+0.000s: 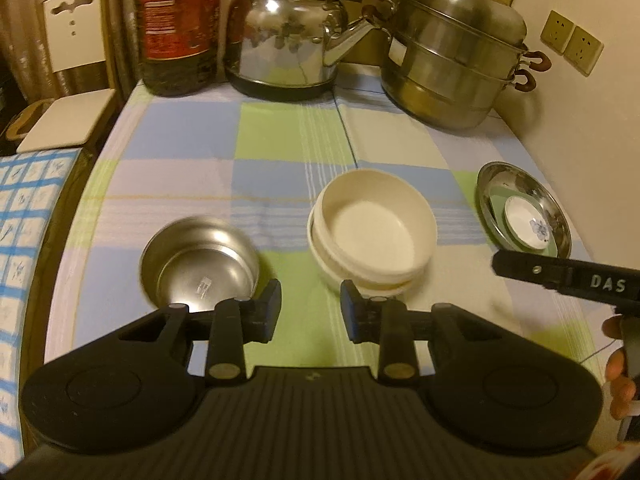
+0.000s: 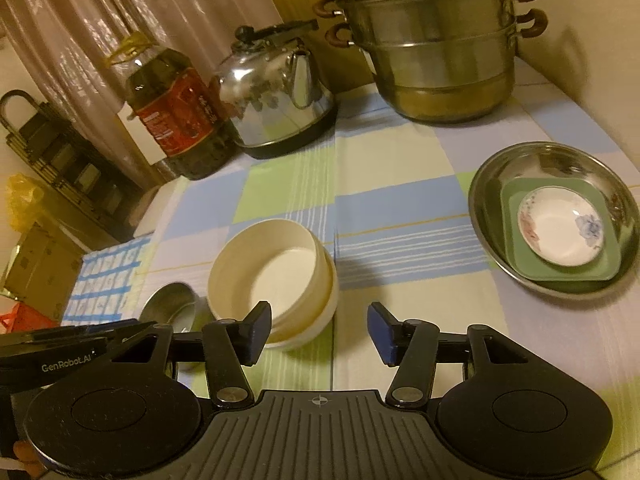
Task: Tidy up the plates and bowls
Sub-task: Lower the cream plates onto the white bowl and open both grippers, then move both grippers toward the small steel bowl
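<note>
Steel bowl (image 1: 199,261) sits alone on table (image 1: 280,152) just ahead-left of L gripper (image 1: 311,307) — nearer it than R gripper (image 2: 319,332) — cream bowls (image 1: 372,232) stacked beside; both grippers' fingers apart, empty.

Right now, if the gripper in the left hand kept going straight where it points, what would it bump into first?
Probably the tablecloth: the open left gripper aims down at the bare strip between the steel bowl and the stacked cream bowls. Its right finger might clip the cream bowls; depth is unclear.
</note>
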### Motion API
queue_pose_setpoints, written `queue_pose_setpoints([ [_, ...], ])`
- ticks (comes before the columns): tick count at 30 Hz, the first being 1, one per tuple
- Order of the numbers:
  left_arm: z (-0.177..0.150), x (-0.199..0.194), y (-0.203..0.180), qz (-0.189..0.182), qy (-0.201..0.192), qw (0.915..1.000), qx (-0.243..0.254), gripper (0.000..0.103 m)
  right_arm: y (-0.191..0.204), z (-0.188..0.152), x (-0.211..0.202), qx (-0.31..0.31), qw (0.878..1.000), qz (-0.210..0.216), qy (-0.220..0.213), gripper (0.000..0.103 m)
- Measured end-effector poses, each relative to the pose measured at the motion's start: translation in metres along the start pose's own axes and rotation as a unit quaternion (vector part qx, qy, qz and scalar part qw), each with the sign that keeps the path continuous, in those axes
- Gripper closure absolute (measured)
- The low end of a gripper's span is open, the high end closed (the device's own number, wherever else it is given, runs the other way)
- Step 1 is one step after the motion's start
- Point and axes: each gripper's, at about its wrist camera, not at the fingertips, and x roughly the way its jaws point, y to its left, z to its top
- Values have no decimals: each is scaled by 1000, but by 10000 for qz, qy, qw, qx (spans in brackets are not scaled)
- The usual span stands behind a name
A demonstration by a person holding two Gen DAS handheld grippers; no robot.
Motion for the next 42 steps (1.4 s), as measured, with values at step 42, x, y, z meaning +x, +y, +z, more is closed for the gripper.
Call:
queue_pose_setpoints([
  [42,-151,-87,-61,423,294,9977,-446,75,-4,-122,-84,-1148,9881,299,981,37],
])
